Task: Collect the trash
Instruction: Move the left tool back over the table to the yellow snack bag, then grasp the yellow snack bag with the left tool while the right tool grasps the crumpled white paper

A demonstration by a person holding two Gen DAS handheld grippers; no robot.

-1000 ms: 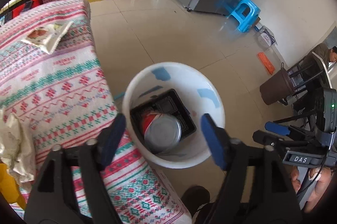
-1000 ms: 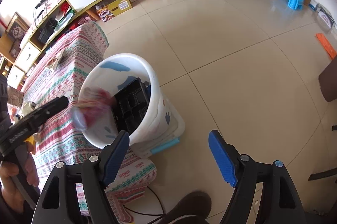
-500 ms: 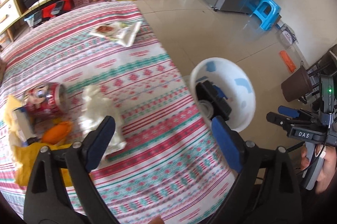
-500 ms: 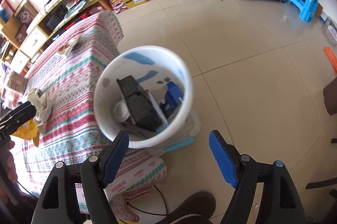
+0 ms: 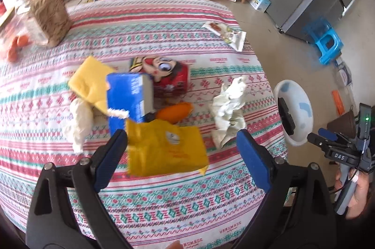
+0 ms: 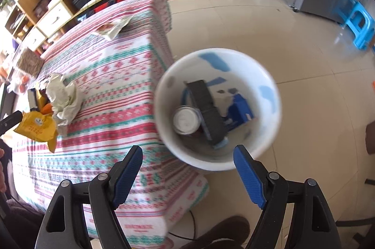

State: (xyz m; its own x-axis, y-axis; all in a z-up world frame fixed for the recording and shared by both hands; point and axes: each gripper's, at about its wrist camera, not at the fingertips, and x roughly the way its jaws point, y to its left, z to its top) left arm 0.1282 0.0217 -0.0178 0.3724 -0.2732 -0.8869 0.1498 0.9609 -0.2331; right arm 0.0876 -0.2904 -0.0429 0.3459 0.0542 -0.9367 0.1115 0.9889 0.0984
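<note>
Whereas the left gripper [image 5: 181, 151] hung over the bucket [image 6: 269, 131] a second ago, it now hovers above the counter [image 5: 164, 206] trash — one yellow bag [image 5: 164, 150], one blue carton [image 5: 126, 94], two crumpled tissues [image 5: 228, 108]; both grippers' fingers [image 6: 126, 176] open, empty.

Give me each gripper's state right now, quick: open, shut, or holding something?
Left gripper: open, holding nothing, above the yellow packet on the table.
Right gripper: open, holding nothing, over the white bin.
</note>
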